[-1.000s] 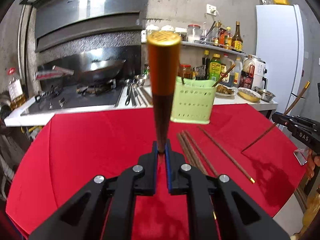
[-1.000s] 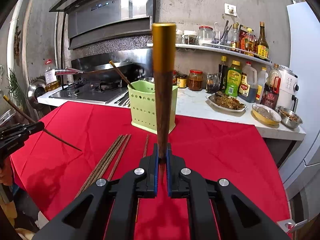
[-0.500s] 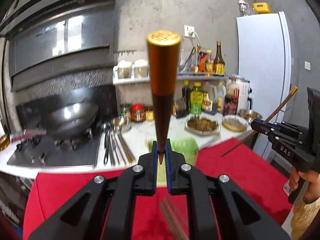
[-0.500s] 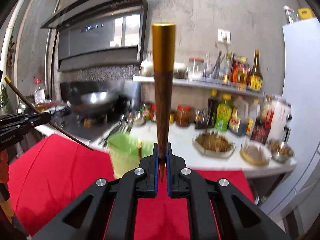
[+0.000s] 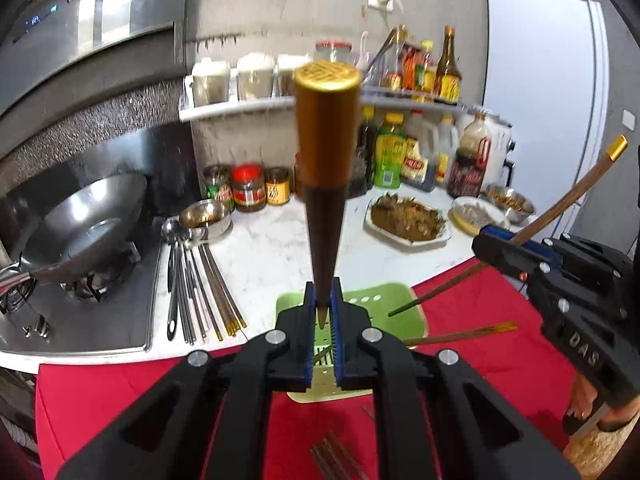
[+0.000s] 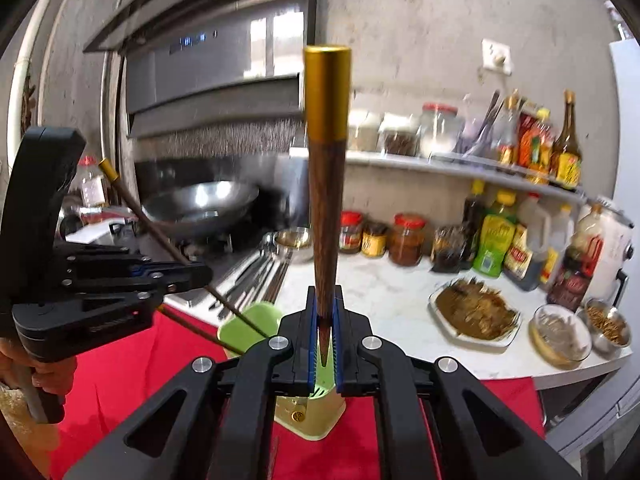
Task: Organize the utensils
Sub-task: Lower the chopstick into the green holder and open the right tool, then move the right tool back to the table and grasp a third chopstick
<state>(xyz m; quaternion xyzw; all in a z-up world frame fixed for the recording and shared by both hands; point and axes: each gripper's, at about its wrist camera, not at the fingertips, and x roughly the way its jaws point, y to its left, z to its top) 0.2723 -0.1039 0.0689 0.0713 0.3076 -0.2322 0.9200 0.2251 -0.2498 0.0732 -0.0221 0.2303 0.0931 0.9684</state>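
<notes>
Both hands are working at once here. The left gripper (image 5: pixel 322 312) is pinching a chopstick (image 5: pixel 325 168) near its thin tip, fingers closed tight on it, gold cap sticking up and away. The right gripper (image 6: pixel 325 312) is doing the same with its own chopstick (image 6: pixel 326 184), fingers clamped just as tight around the narrow end.

Right under both of them is the green utensil holder (image 5: pixel 394 300), sitting on the red table (image 5: pixel 492 364) with a couple of chopsticks already poking out of it to the right. A few more loose chopsticks (image 5: pixel 332 456) are lying on the cloth at the near edge, waiting to be picked up.

If I were doing this, I'd tip each stick thin end down over an open slot before letting go, and do one hand at a time, since the two grippers are crowding each other over that small opening. The sticks already leaning in there could snag an incoming one too.

Farther back, on the white counter, there's a row of metal spoons and chopsticks (image 5: pixel 196 284) beside the stove, a wok (image 5: pixel 80 220), a plate of food (image 5: pixel 408 222), and jars and bottles along the wall.
</notes>
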